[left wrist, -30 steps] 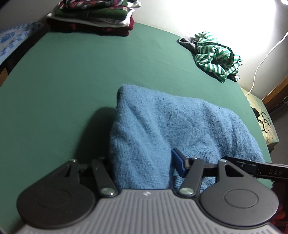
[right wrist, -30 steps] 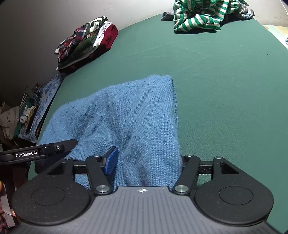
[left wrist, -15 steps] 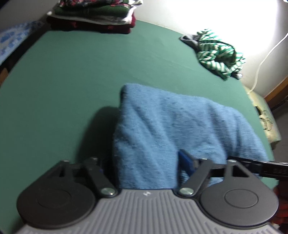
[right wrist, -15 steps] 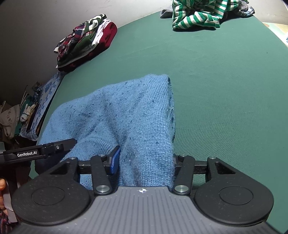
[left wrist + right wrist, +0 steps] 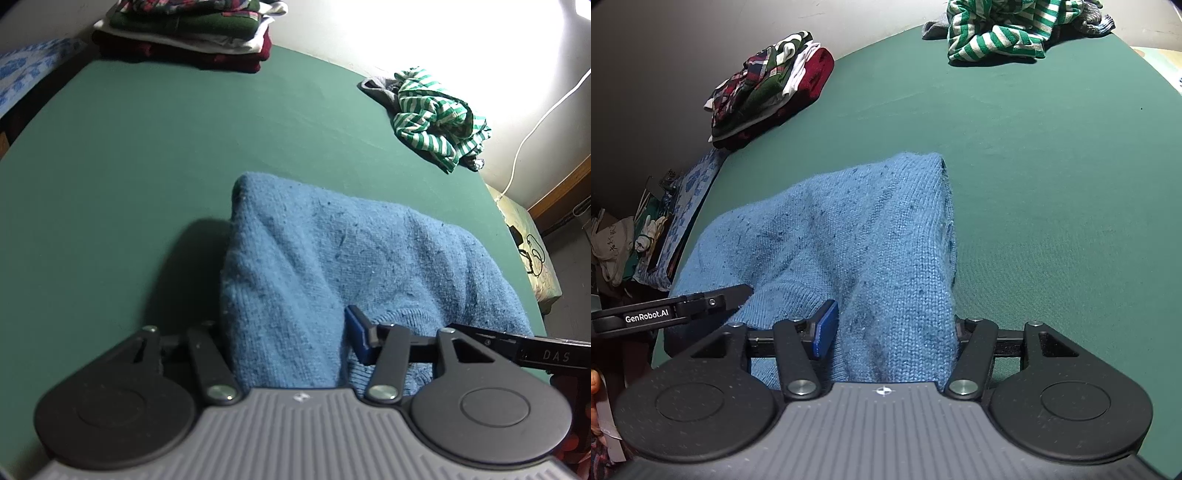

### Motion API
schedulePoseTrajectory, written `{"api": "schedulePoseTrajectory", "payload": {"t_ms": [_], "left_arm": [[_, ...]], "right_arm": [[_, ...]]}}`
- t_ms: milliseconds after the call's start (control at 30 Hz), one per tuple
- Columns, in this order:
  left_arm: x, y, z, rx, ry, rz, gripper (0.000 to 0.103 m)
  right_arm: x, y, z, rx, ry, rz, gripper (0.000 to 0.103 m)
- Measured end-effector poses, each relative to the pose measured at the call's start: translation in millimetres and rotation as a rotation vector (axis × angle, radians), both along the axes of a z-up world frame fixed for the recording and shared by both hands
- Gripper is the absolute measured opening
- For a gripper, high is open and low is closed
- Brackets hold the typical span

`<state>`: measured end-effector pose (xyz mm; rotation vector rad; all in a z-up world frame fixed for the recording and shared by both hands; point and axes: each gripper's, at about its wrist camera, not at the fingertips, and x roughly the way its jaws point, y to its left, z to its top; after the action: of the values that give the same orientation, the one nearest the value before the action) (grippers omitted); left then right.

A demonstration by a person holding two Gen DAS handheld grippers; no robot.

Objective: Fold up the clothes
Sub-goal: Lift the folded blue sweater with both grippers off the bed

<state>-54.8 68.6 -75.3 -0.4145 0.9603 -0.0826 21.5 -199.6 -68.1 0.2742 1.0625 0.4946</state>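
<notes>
A nubby blue knit sweater (image 5: 332, 258) lies in a soft hump at the lower centre of the felt-like green desk (image 5: 147, 147). The left gripper (image 5: 288, 332) is closing on a bunched fold; the right gripper (image 5: 890, 328) is opening, with knit bunched between its jaws (grip unclear). A crumpled striped shirt (image 5: 436, 114) sits upper right, a folded stack (image 5: 192, 33) upper left.
</notes>
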Motion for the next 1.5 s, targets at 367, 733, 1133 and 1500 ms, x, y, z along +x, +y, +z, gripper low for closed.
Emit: {"api": "schedulePoseTrajectory", "payload": {"t_ms": [367, 733, 1133, 1500], "left_arm": [[2, 4, 1, -0.046, -0.011, 0.003, 0.045], [2, 11, -3, -0.089, -0.010, 0.008, 0.048], [-6, 4, 15, -0.068, -0.083, 0.027, 0.035], [-7, -4, 39, 0.010, -0.121, 0.039, 0.034]], "right_arm": [[-1, 2, 4, -0.020, -0.020, 0.031, 0.042], [4, -1, 0, 0.026, 0.022, 0.006, 0.047], [-5, -3, 9, 0.046, -0.048, 0.024, 0.039], [-5, -2, 19, 0.108, -0.086, 0.030, 0.038]]}}
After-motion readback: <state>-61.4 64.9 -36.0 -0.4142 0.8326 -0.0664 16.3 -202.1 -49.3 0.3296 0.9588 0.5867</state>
